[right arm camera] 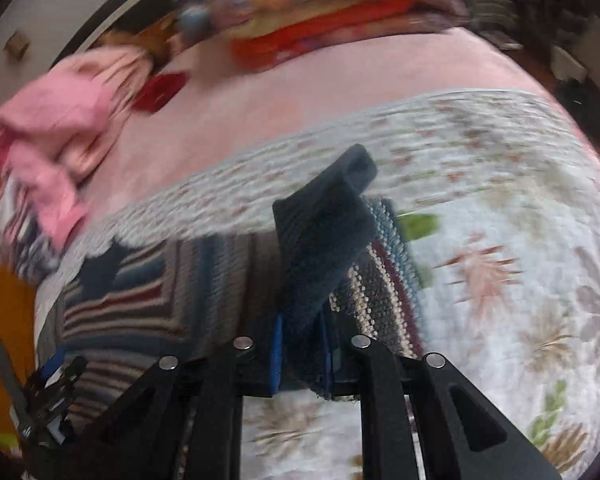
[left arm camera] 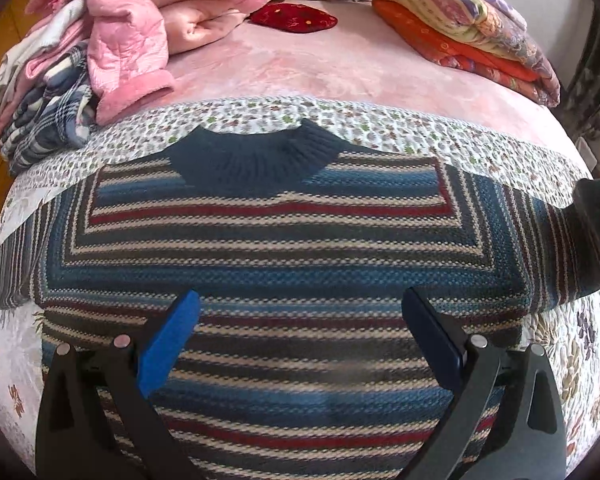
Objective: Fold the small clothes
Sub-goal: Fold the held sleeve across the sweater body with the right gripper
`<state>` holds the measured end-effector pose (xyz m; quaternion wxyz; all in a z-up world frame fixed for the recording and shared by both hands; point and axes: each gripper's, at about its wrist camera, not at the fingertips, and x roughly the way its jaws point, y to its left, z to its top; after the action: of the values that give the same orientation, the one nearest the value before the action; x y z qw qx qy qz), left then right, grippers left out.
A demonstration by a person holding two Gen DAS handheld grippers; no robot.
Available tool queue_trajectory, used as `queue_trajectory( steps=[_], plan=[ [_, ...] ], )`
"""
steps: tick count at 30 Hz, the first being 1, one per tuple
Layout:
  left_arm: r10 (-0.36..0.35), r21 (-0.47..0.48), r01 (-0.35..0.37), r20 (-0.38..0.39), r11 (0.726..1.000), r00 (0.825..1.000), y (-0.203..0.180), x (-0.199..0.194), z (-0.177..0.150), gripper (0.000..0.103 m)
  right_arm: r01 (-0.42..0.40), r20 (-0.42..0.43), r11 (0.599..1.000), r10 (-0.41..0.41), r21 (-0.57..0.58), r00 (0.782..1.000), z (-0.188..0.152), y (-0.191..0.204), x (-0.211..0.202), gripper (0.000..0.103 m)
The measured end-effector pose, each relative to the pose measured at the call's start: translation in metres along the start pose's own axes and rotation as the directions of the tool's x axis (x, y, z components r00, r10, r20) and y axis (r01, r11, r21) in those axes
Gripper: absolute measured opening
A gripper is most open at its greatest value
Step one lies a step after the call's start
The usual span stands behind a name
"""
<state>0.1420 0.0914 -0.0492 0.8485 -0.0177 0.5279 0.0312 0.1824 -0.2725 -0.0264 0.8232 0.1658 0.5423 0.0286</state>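
1. Sweater (left arm camera: pixel 268 248), striped with a dark blue collar, lies flat and face up on a flowered quilt (left arm camera: pixel 380 124) spread over a pink bed (left arm camera: pixel 320 68).
2. Left gripper (left arm camera: pixel 300 344) hangs over the sweater's lower body; its fingers (left arm camera: pixel 172 340) stand wide apart and hold nothing.
3. Right gripper (right arm camera: pixel 302 352) has its jaws closed on the dark cuff (right arm camera: pixel 320 232) of one sleeve, lifted clear of the quilt; this view is blurred.
4. Pink clothes (left arm camera: pixel 140 28) and folded blankets (left arm camera: pixel 460 12) are piled at the far side of the bed.
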Motion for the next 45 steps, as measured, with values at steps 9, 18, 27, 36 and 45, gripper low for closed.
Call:
queue_trajectory(
  steps=[9, 18, 27, 36, 45],
  plan=[
    [-0.007, -0.013, 0.007, -0.015, 1.0, 1.0, 0.016, 0.003, -0.008, 0.1, -0.019, -0.112, 0.983, -0.002, -0.185, 0.994, -0.038, 0.104, 0.047, 0.015],
    [-0.016, -0.036, 0.014, -0.047, 0.999, 0.999, 0.022, 0.011, -0.009, 0.1, -0.142, -0.227, 0.961, 0.087, -0.236, 0.97, -0.059, 0.131, 0.074, 0.03],
    [-0.148, -0.025, 0.146, -0.124, 0.989, 0.981, -0.02, 0.027, -0.007, 0.1, -0.186, -0.112, 0.97, 0.17, -0.154, 0.979, -0.037, 0.091, 0.021, 0.037],
    [-0.263, -0.123, 0.237, -0.282, 0.964, 0.923, -0.067, 0.082, -0.002, 0.098, -0.104, -0.088, 0.989, 0.095, -0.107, 0.992, -0.035, 0.043, 0.021, 0.037],
    [-0.196, -0.037, 0.195, -0.302, 0.98, 0.933, -0.116, 0.081, 0.004, 0.056, -0.08, -0.053, 0.997, 0.078, -0.023, 0.995, -0.03, 0.005, 0.012, 0.037]
  ],
)
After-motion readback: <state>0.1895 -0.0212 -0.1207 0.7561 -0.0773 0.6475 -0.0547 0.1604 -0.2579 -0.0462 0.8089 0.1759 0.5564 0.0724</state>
